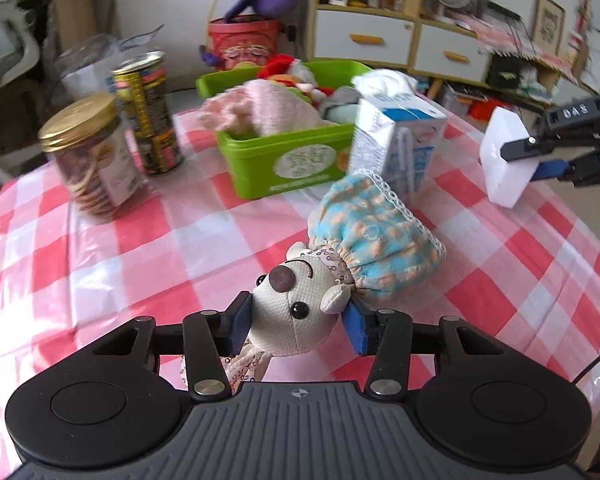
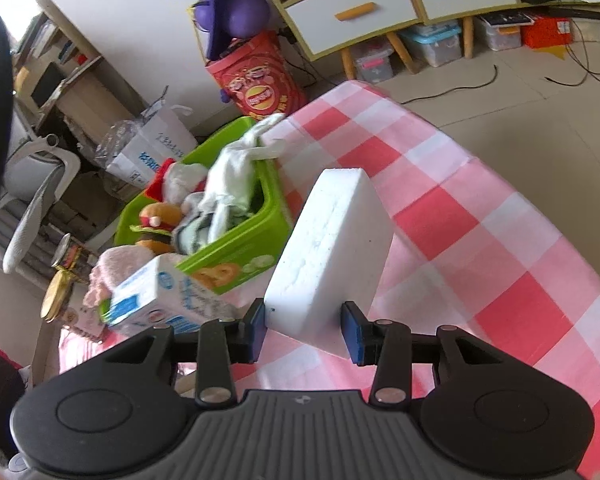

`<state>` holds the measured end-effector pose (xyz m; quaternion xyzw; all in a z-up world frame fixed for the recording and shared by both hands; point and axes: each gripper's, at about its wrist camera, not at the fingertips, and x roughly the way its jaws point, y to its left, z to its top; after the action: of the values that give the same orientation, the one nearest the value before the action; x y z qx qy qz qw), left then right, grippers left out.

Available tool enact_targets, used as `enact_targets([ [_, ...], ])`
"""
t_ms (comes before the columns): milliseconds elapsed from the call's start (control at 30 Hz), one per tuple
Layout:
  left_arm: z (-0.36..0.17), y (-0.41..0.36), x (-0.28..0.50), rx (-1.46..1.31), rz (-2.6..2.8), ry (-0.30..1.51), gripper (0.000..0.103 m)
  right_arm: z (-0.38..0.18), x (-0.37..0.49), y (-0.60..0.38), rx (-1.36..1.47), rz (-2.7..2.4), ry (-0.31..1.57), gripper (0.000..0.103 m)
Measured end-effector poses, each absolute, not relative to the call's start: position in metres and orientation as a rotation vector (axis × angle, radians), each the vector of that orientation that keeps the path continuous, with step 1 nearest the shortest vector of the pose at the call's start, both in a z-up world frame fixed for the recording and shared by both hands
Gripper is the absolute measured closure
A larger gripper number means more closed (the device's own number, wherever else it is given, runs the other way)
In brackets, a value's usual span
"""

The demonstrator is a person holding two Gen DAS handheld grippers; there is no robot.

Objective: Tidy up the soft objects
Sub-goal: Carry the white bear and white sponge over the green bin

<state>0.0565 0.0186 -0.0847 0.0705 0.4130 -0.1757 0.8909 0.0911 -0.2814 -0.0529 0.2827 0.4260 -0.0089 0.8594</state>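
A: Where does everything sit on the table (image 1: 100, 264)?

B: From the left wrist view, the bin (image 1: 288, 160) is far and central, with soft things piled in it. The carton (image 1: 400, 144) stands just right of it, touching its near right corner.

A: And left of the bin?

B: 2 containers: the can (image 1: 148, 112), then the jar (image 1: 88, 156) nearer and further left.

A: The bear (image 1: 292, 308)?

B: Near, between the left gripper (image 1: 298, 326) fingers, its dress (image 1: 376, 236) trailing away toward the carton.

A: The block (image 1: 504, 160)?

B: Far right, above the table, in the right gripper (image 2: 304, 330), right of the carton.
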Motion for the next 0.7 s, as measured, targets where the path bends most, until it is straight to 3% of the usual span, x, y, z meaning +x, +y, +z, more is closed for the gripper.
enact_targets([
  [700,-0.059,0.083,0.060,-0.083,-0.182,0.833,0.054,-0.018,0.091,-0.244,0.601,0.158,0.783,0.089],
])
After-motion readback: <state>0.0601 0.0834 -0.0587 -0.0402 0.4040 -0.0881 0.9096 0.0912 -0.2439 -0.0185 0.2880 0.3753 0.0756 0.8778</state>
